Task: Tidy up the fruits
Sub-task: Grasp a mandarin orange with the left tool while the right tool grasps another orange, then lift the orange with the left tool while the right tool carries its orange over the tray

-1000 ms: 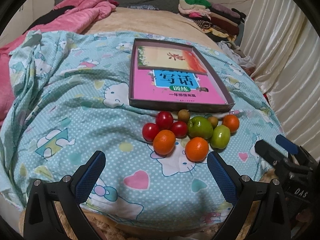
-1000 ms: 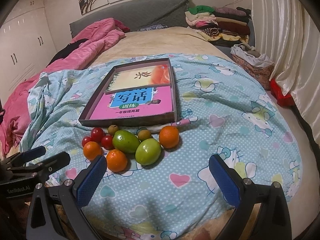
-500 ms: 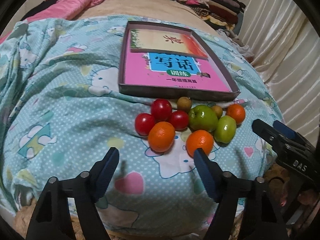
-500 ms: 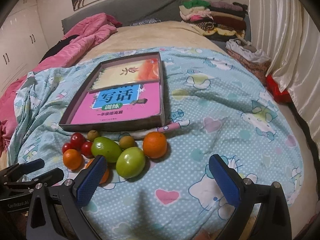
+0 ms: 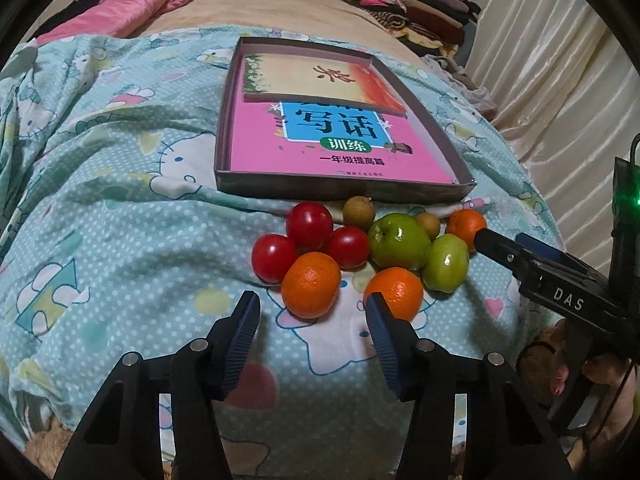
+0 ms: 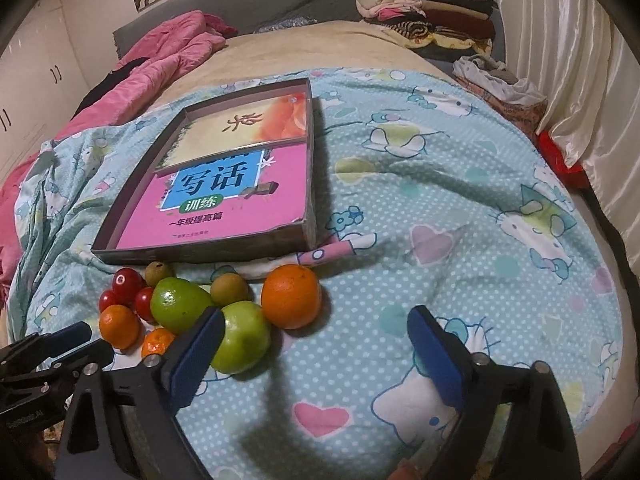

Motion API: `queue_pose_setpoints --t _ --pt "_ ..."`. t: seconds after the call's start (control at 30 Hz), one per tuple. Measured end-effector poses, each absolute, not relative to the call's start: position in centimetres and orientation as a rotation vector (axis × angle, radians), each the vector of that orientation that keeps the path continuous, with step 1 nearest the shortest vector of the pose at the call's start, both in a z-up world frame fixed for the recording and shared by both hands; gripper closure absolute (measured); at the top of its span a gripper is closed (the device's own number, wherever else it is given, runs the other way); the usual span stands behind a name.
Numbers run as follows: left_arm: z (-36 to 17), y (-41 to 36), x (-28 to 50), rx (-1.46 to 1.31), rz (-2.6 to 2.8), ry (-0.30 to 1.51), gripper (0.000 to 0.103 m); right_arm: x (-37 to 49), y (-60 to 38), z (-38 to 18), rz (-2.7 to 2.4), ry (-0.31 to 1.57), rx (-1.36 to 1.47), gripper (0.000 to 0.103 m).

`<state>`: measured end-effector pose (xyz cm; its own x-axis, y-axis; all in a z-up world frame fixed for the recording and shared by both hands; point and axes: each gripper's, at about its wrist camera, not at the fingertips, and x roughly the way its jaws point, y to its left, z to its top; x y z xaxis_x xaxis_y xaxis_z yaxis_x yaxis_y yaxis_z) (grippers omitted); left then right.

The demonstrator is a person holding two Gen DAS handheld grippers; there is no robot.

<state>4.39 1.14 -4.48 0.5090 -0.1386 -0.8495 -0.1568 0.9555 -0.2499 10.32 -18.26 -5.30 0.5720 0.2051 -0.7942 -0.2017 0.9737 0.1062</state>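
Observation:
A cluster of fruit lies on the blue quilt in front of a shallow box [image 5: 344, 192] [image 6: 200, 250] lined with pink books: three red ones [image 5: 309, 222], three oranges, two green ones [image 5: 398, 240] and two small brown ones. My left gripper [image 5: 312, 320] is open and empty, its jaws just short of the nearest orange [image 5: 311, 290]. My right gripper [image 6: 316, 338] is open and empty; its left finger [image 6: 198, 344] overlaps a green fruit [image 6: 242, 336], and an orange [image 6: 291, 296] lies just ahead. It also shows in the left wrist view [image 5: 520, 256].
A pink duvet [image 6: 160, 52] lies at the back left of the bed, folded clothes [image 6: 424, 12] are stacked at the back right, and cream curtains [image 6: 592, 80] hang along the right. The quilt [image 6: 460, 208] spreads right of the fruit.
Both grippers have moved forward and down toward the fruit. The left jaws have narrowed but stay open. The fruit and box have not moved.

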Motion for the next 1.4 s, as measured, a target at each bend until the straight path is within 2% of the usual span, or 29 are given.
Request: queue_pose_setpoints --t 0.17,0.3,0.57,0.77,0.87,0.93,1.03,1.4 --pt "-4.8 1.0 4.8 -0.303 0.002 1.046 0.052 11.4 -18.2 -6.1 0.279 0.959 0.033 0.041" --pt "-5.0 0.8 5.1 -0.294 -0.010 1.050 0.058 11.9 -18.2 -6.5 0.303 0.970 0.058 0.049" --pt "-5.5 0.5 5.8 -0.276 -0.006 1.055 0.058 12.7 -18.2 -7.0 0.320 0.982 0.085 0.053" --pt "-5.8 0.2 6.2 -0.254 0.005 1.053 0.058 13.6 -18.1 -7.6 0.334 1.000 0.102 0.059" --pt "-5.9 0.0 6.3 -0.238 0.012 1.052 0.058 13.7 -18.0 -7.8 0.346 1.002 0.107 0.065" --pt "-6.1 0.0 6.4 -0.235 0.014 1.053 0.059 13.8 -18.0 -7.8 0.355 0.999 0.116 0.066" --pt "-6.1 0.2 6.4 -0.238 0.024 1.049 0.066 13.6 -18.4 -7.7 0.366 0.991 0.137 0.066" --pt "-4.9 0.9 5.4 -0.284 -0.021 1.006 0.067 12.4 -19.0 -5.7 0.410 0.886 0.179 0.067"
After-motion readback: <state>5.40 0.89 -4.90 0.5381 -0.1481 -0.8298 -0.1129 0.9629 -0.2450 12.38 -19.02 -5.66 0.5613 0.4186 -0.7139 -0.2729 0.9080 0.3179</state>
